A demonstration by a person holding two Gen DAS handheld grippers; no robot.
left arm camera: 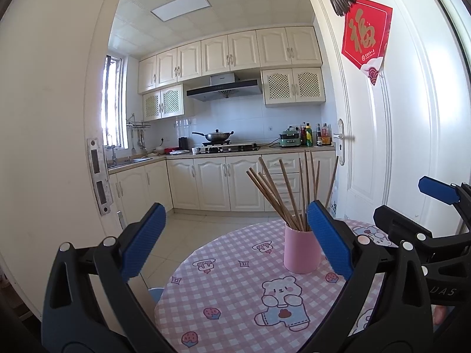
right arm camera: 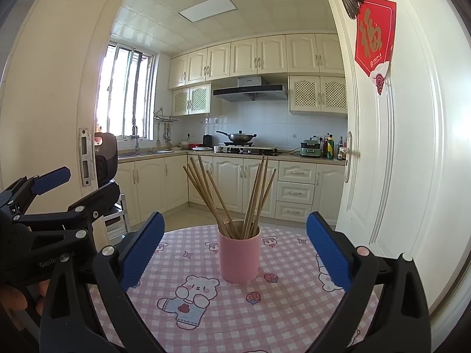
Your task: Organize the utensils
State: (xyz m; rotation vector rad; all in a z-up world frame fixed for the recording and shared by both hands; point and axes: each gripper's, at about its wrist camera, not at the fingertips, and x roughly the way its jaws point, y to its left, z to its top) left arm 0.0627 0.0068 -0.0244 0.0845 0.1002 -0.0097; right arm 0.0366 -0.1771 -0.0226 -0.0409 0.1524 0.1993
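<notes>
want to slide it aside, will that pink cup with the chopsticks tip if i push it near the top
Probably somewhat tippy: the pink cup is tall and narrow, and the chopsticks stand well above its rim, splayed to both sides, likely raising its balance point. A push low on the wall seems safer. On the checked tablecloth it may drag rather than glide, and the loose sticks will likely shift.

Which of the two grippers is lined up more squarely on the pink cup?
The right gripper: the pink cup sits centred between its open fingers. From the left gripper, the cup is off beside its right finger.
</notes>
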